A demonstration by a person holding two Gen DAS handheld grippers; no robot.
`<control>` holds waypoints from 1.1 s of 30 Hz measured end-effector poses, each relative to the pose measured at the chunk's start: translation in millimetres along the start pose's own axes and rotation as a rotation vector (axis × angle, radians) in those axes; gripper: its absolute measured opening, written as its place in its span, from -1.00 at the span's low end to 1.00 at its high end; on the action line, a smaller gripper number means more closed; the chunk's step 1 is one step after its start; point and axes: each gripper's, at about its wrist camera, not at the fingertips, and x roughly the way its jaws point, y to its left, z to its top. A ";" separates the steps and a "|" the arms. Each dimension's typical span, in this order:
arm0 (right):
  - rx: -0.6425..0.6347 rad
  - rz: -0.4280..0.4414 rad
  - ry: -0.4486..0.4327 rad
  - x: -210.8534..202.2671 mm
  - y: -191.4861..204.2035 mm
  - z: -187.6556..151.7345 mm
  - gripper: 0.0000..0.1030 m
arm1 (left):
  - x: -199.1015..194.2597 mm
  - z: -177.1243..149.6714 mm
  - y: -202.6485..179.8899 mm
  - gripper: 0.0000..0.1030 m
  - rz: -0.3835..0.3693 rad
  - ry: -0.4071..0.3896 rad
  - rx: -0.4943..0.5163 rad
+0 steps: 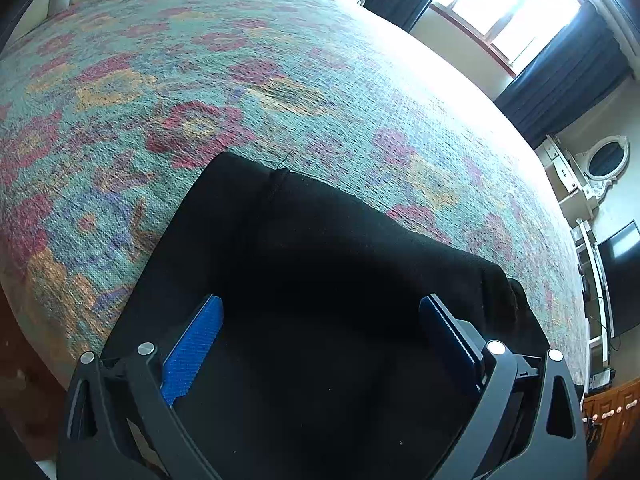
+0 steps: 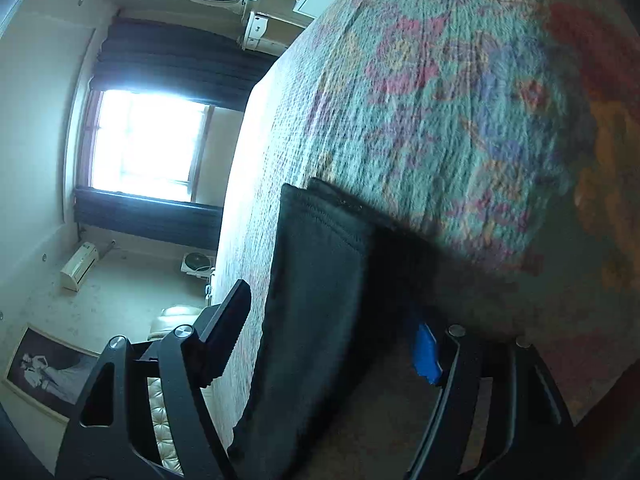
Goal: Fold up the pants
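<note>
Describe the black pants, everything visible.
The pants are black, soft knit-looking fabric, lying folded flat in a rough rectangle on the floral bedspread. A stitched hem shows at one end. The left gripper hovers open over them; the right gripper straddles an edge, jaws apart, not pinching.

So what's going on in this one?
A person is folding black pants on a bed with a flowered bedspread, using handheld tongs in each hand. The left tongs hover open over the pants, which lie in a flat, roughly rectangular fold, and grip nothing. The right tongs are rolled on their side at the edge of the pants, jaws apart with the cloth between them; whether the pads press it is unclear.
</note>
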 end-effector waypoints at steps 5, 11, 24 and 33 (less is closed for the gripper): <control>-0.024 -0.136 0.031 23.5 6.3 3.2 -0.74 | -1.3 4.2 4.8 0.89 -0.035 0.030 -0.006; -0.049 -0.037 0.021 3.3 49.4 -6.2 -0.77 | -0.6 7.7 7.0 0.89 -0.046 0.054 -0.022; -0.415 0.150 0.226 23.0 224.8 -112.9 -0.76 | 2.3 6.8 -0.6 0.89 -0.007 0.076 0.009; -0.628 0.111 0.471 84.2 261.0 -261.8 -0.76 | 6.2 5.6 -11.2 0.89 0.033 0.100 0.063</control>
